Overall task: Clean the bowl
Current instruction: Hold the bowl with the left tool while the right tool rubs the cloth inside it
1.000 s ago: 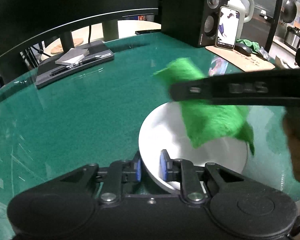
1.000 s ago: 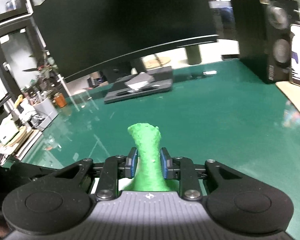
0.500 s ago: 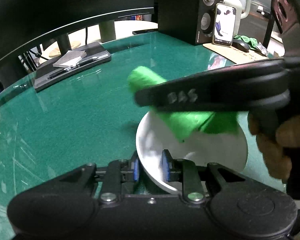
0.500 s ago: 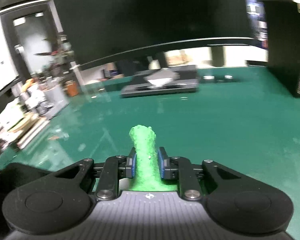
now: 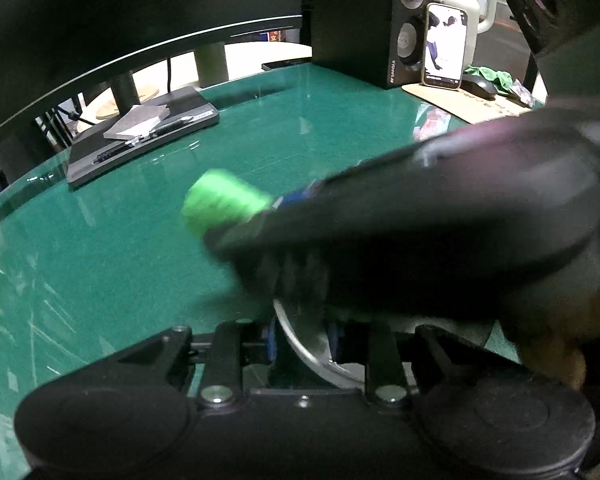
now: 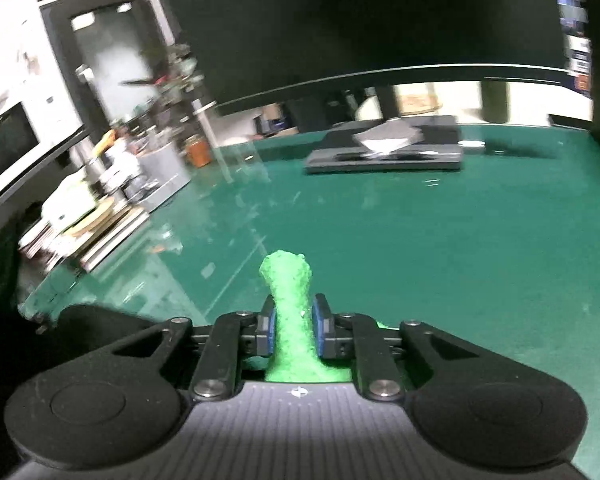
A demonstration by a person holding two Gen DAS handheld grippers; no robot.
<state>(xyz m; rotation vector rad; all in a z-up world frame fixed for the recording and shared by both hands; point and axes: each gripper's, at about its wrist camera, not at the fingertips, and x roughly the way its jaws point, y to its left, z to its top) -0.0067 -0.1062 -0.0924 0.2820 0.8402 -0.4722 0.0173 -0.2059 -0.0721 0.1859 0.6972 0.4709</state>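
Note:
My left gripper (image 5: 302, 338) is shut on the near rim of a white bowl (image 5: 300, 334) that rests on the green table; most of the bowl is hidden behind the right gripper's dark body (image 5: 440, 236), which hangs blurred right over it. My right gripper (image 6: 293, 326) is shut on a bright green cloth (image 6: 290, 300); the cloth's end sticks out past its fingertips. In the left wrist view the cloth's end (image 5: 224, 204) shows to the left of the bowl, above the table.
A green glass-topped table (image 5: 120, 240) carries a dark tray with a notepad and pens (image 5: 140, 132) at the back, a black speaker (image 5: 364, 20), a phone (image 5: 444, 46), a mouse (image 5: 480, 86) and a jug at the back right. A big curved monitor (image 6: 360, 12) stands behind. Clutter sits off the left edge (image 6: 100, 208).
My right gripper with the cloth has swept left across the bowl and closer to the left camera, now covering nearly all of the bowl. My left gripper keeps its hold on the rim.

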